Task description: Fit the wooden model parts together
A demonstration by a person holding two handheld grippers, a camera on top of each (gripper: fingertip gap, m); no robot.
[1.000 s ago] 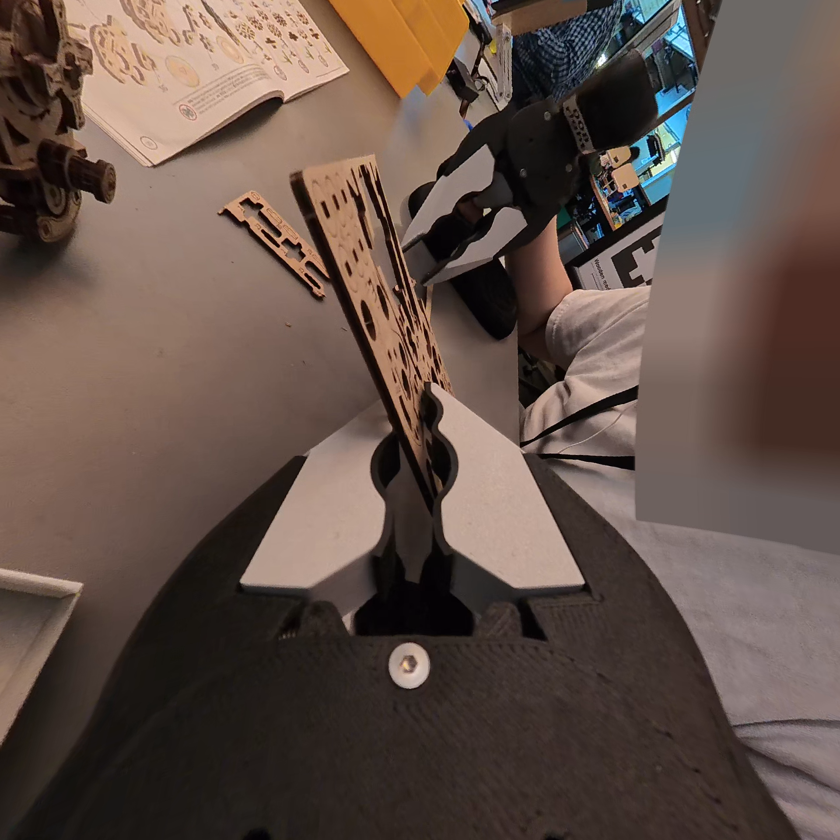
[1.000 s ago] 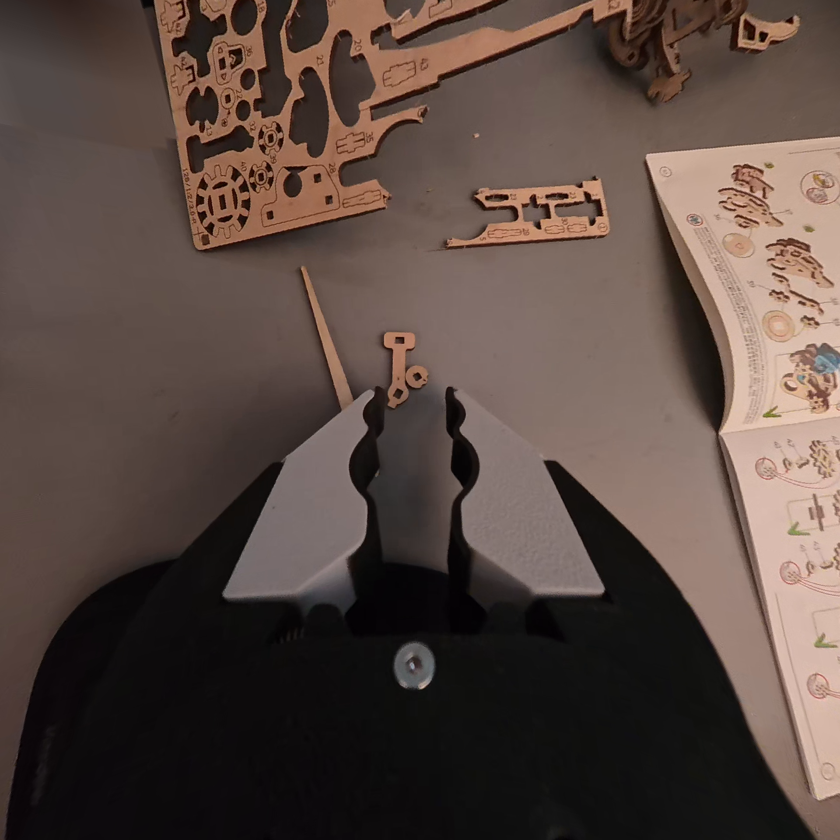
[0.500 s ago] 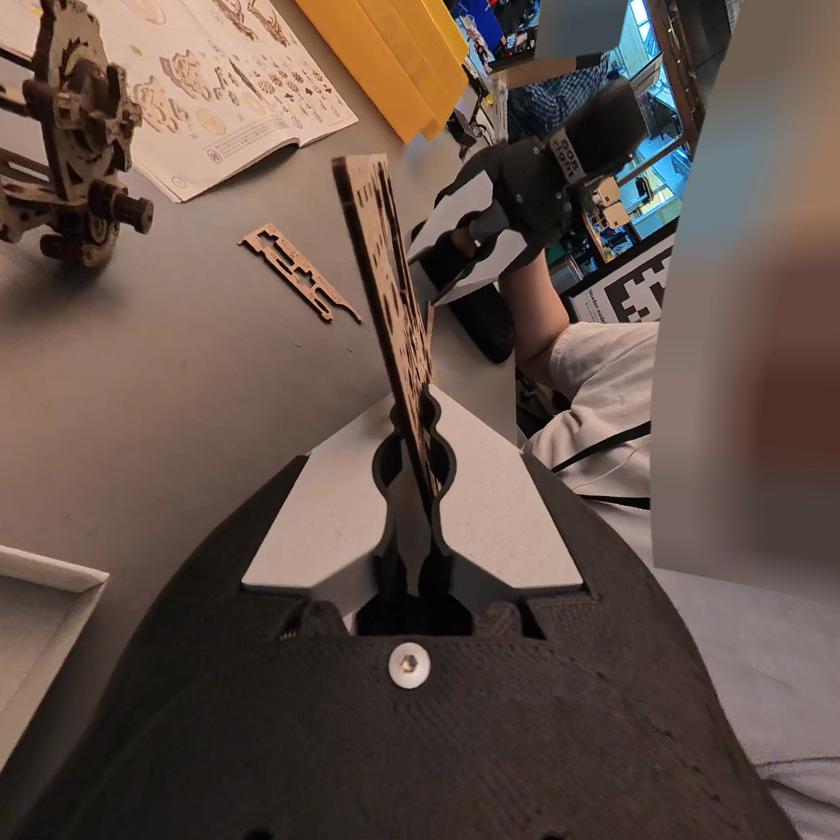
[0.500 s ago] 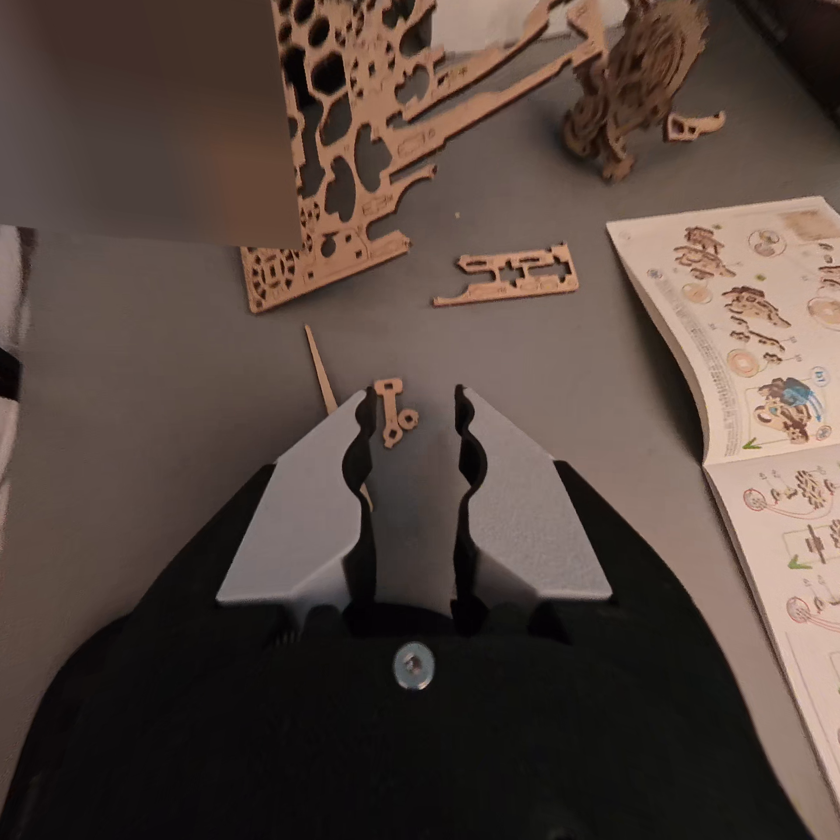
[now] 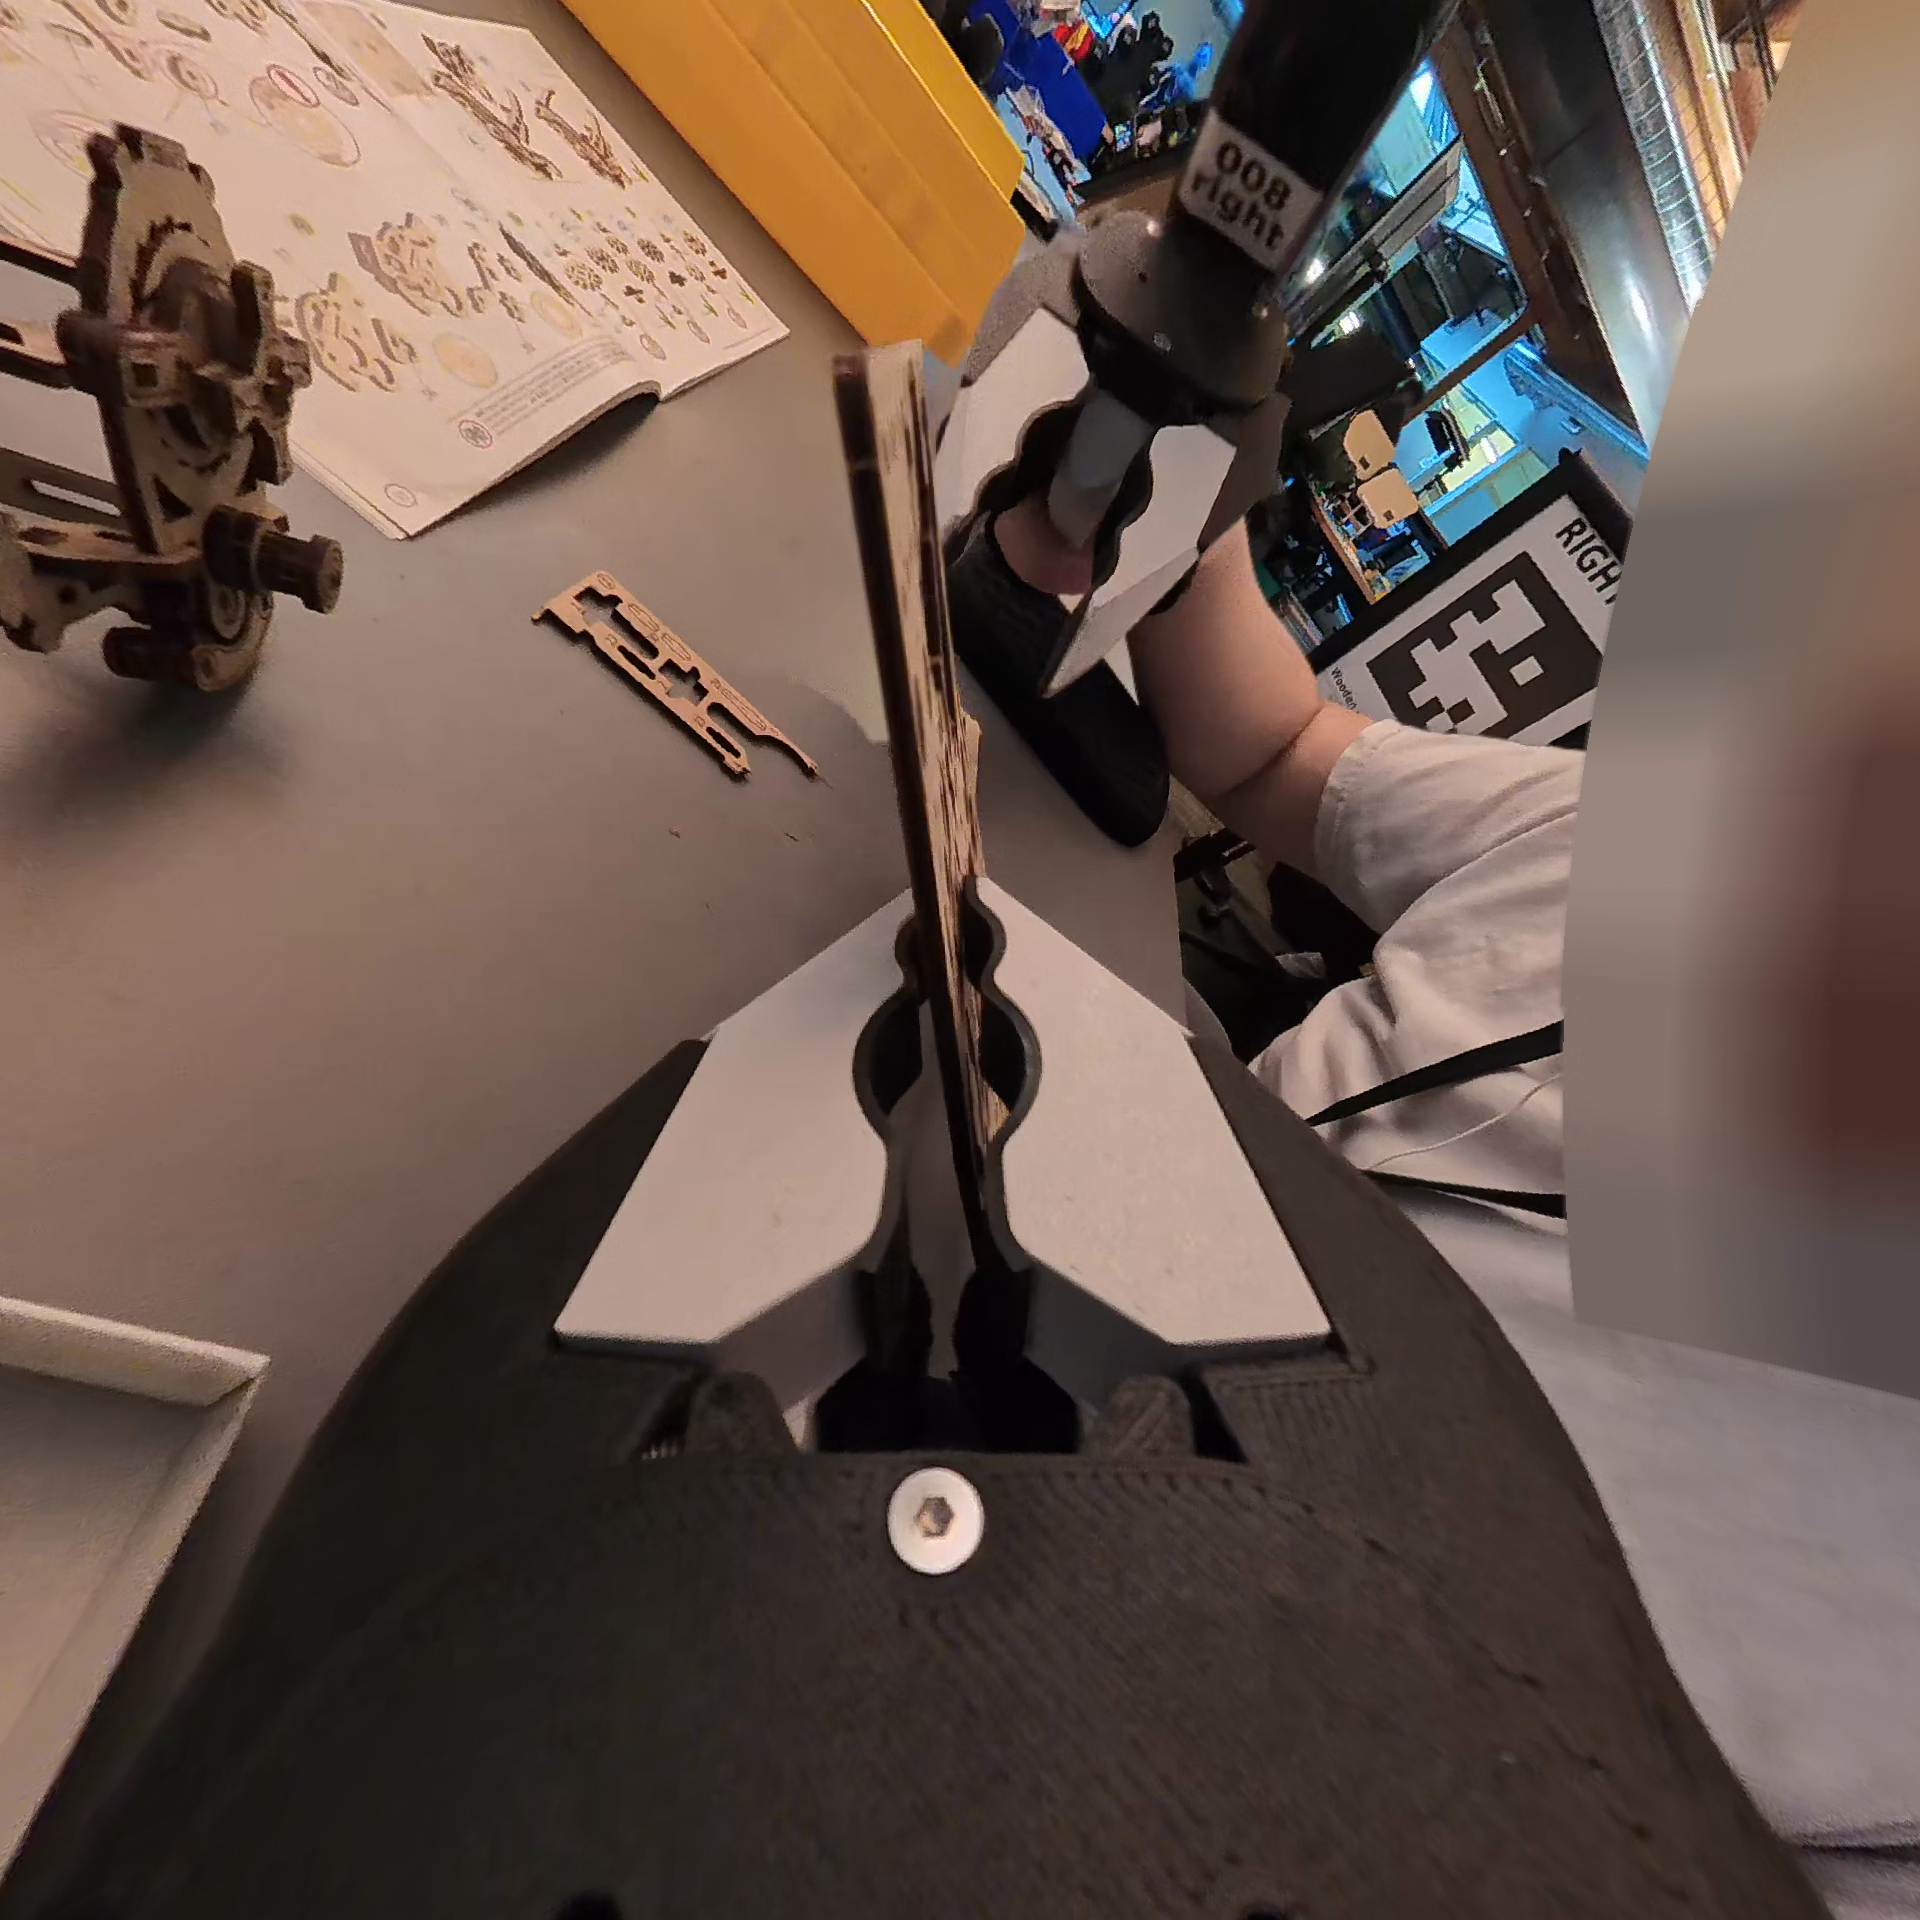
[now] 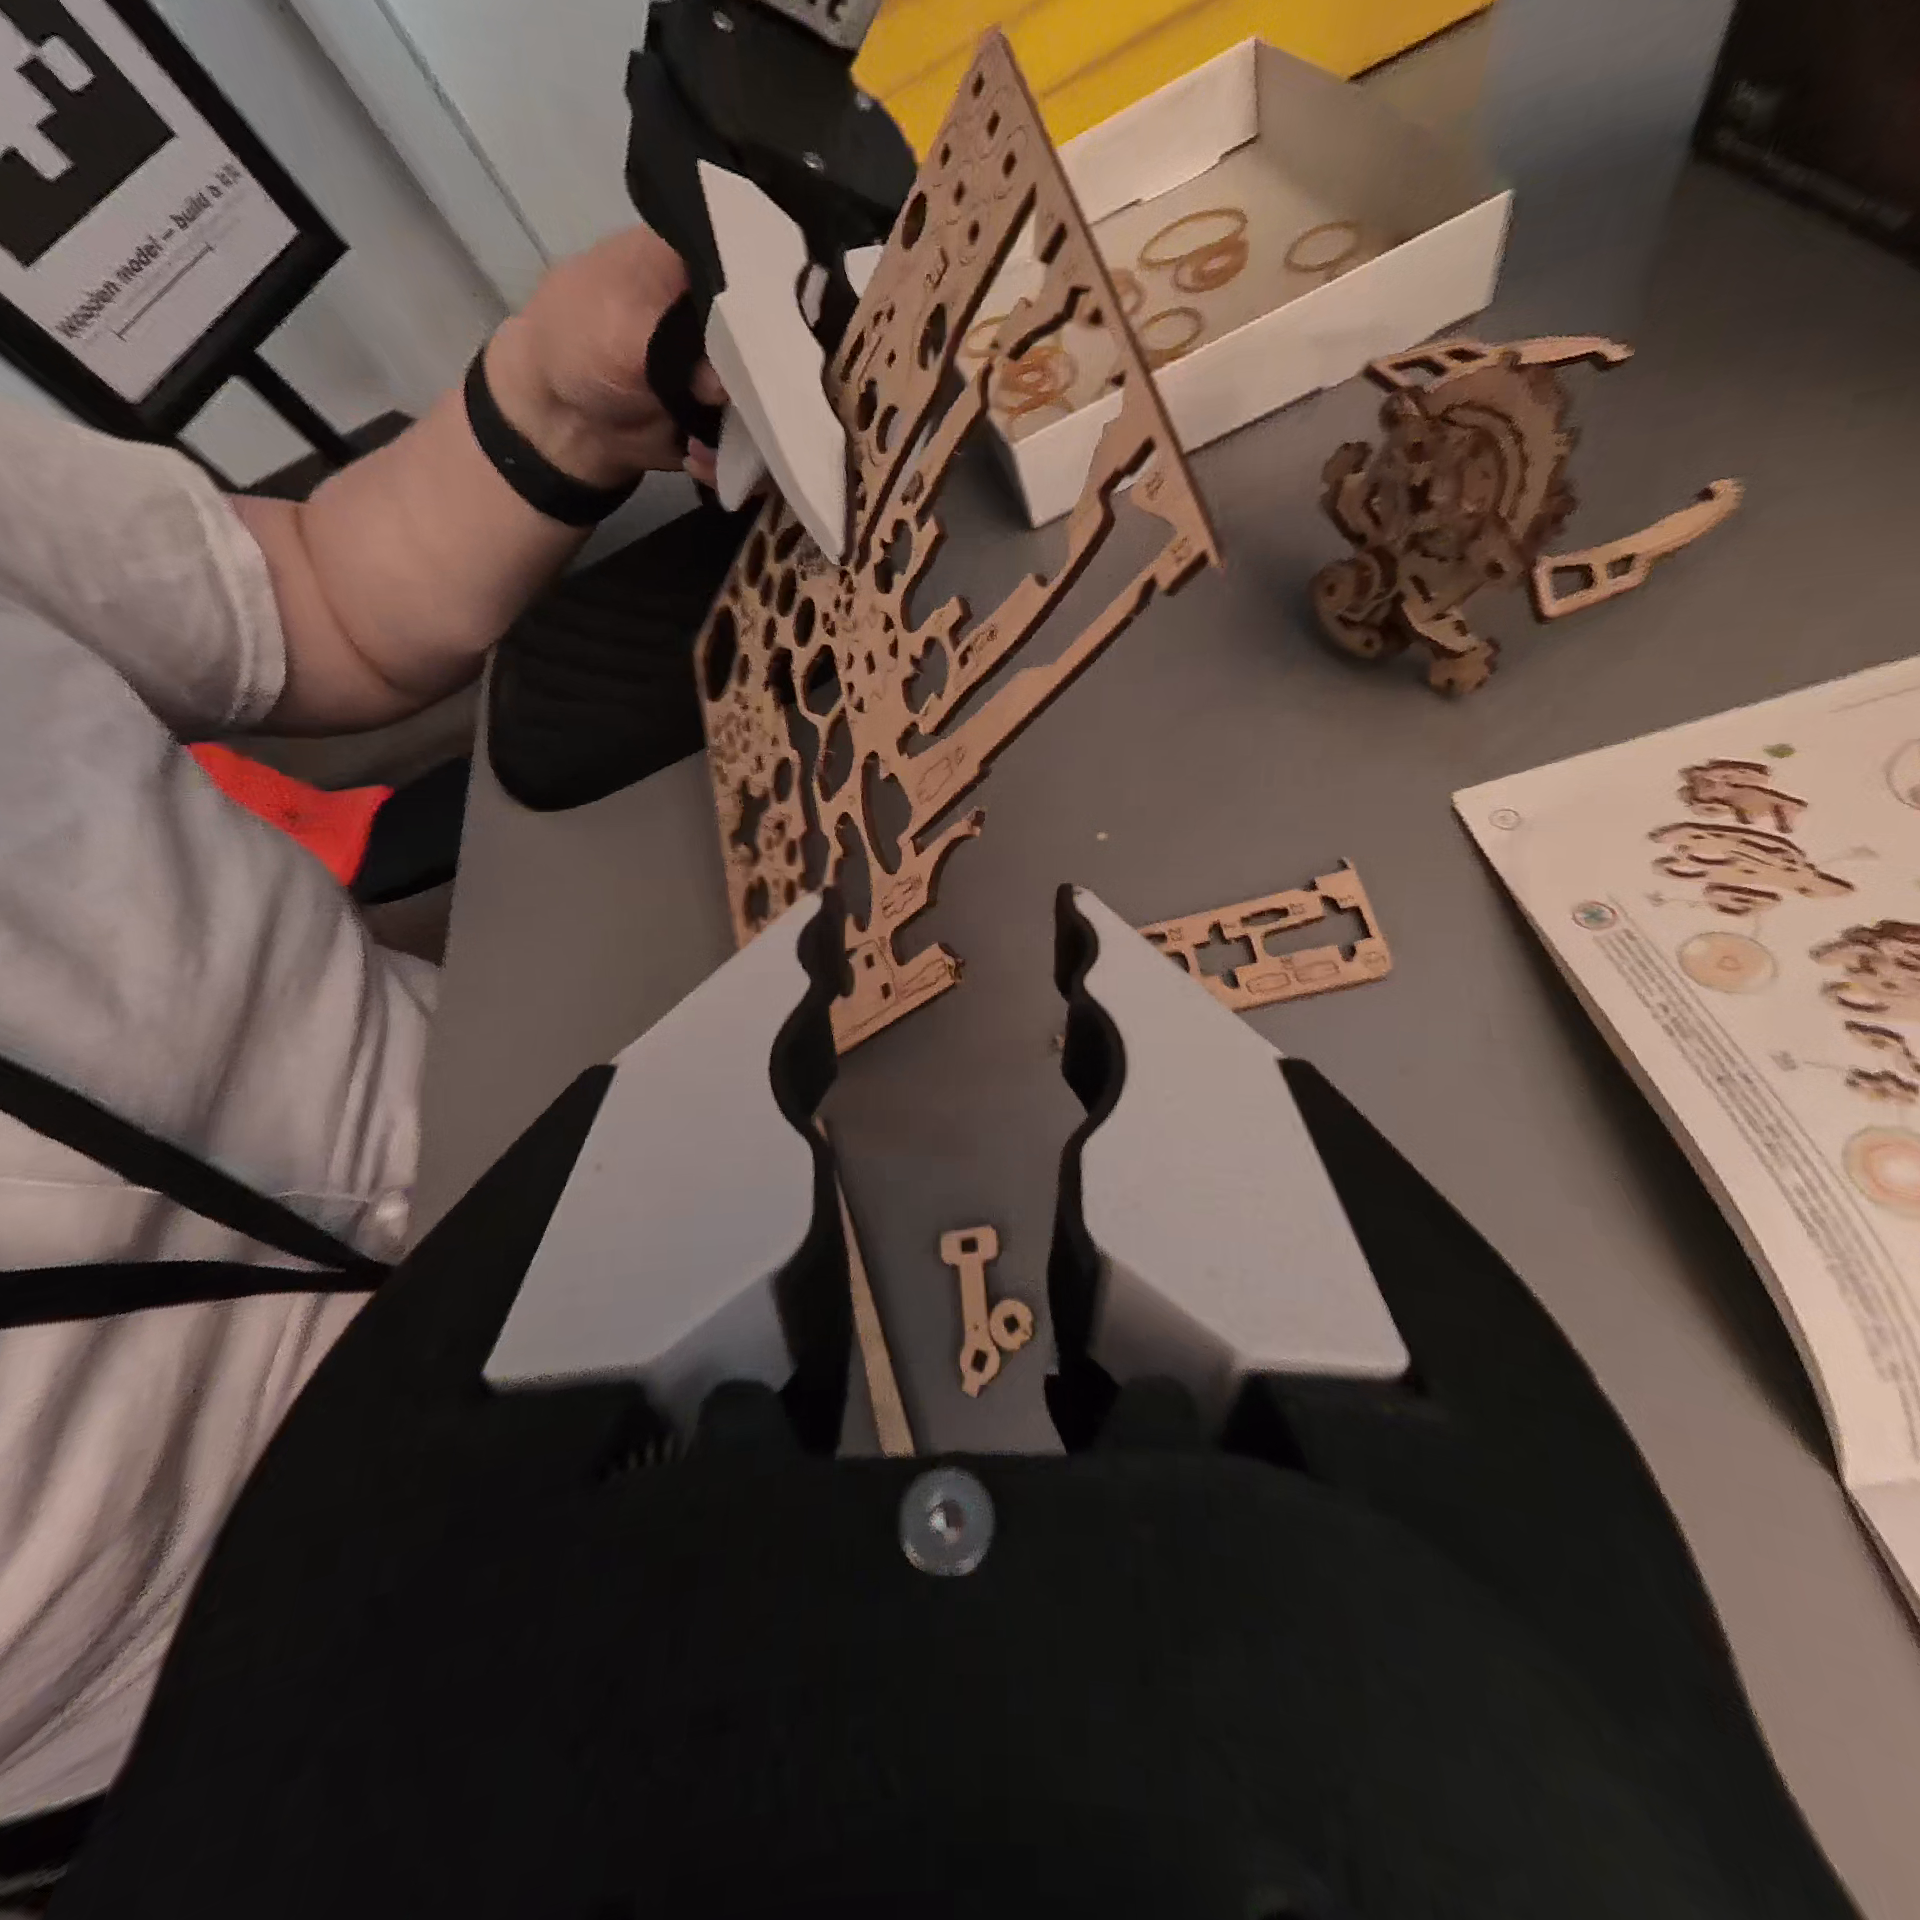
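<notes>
My left gripper (image 5: 951,914) is shut on a laser-cut wooden sheet (image 5: 904,582) and holds it upright, edge-on to its camera. In the right wrist view the sheet (image 6: 935,623) stands on the grey table with its lower edge close to my right fingertips, and the left gripper (image 6: 821,499) clamps its upper part. My right gripper (image 6: 940,914) is open and empty above the table; it also shows in the left wrist view (image 5: 1049,582). A small key-shaped wooden part (image 6: 982,1309) and a thin wooden stick (image 6: 873,1351) lie on the table under my right gripper.
A partly built wooden model (image 6: 1455,520) (image 5: 166,436) stands on the table. A small cut-out fret piece (image 6: 1278,945) (image 5: 675,670) lies flat. An open instruction booklet (image 6: 1714,987), a white box of rings (image 6: 1382,281) and a yellow bin (image 5: 831,156) are nearby. The gap from one gripper's tips to the other's is roughly 10 centimeters. My right gripper is the nearer one to the thin wooden stick (image 6: 873,1351): about 11 centimeters, against 20 centimeters.
My left gripper has turned the sheet upright, edge-on to its camera. My right gripper has risen and tilted up towards the sheet, still open; the key-shaped part now shows near the base of its fingers.
</notes>
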